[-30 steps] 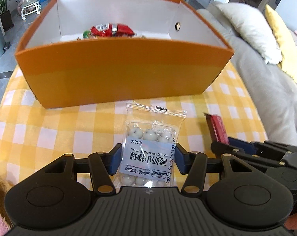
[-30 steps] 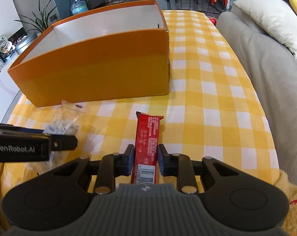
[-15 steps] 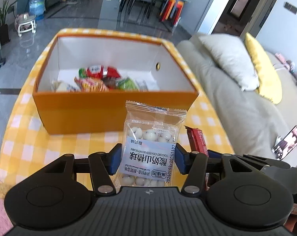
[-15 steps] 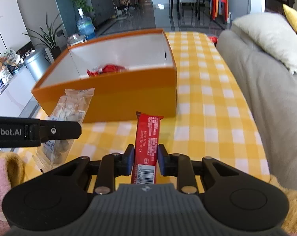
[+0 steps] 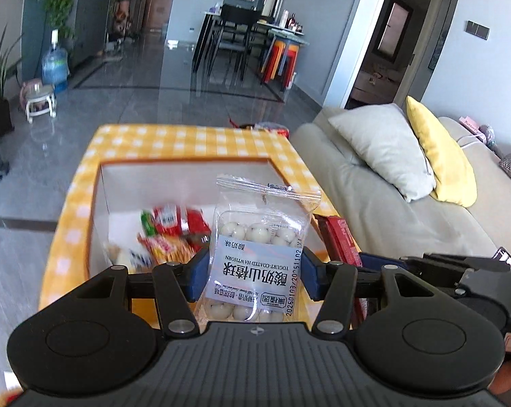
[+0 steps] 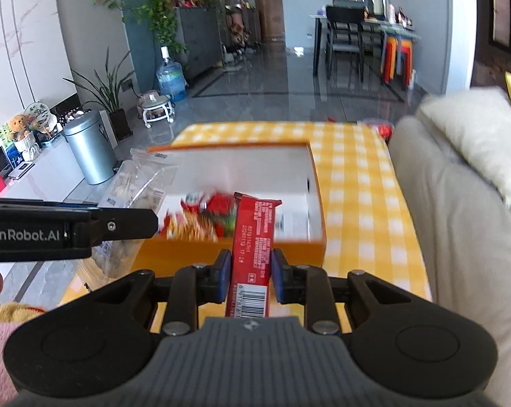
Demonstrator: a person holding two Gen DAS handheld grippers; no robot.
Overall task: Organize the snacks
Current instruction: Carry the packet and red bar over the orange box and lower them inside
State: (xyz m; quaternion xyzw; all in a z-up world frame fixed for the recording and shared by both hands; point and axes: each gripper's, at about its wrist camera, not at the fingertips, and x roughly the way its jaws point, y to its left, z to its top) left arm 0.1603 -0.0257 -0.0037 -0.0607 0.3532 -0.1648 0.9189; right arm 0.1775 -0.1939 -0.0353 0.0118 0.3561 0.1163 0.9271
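Orange box (image 6: 228, 249) on checked table (image 6: 357, 183), already holds loose snacks (image 5: 174, 234).

Left gripper (image 5: 255, 271) clamped on hawthorn-ball bag (image 5: 259, 251), held above box's near wall.

Right gripper (image 6: 250, 271) clamped on red bar (image 6: 253, 237), over box's near-right corner.

Risks:
- grippers close together, could collide
- early release drops bar outside near wall
- bag probably slack, may snag rim
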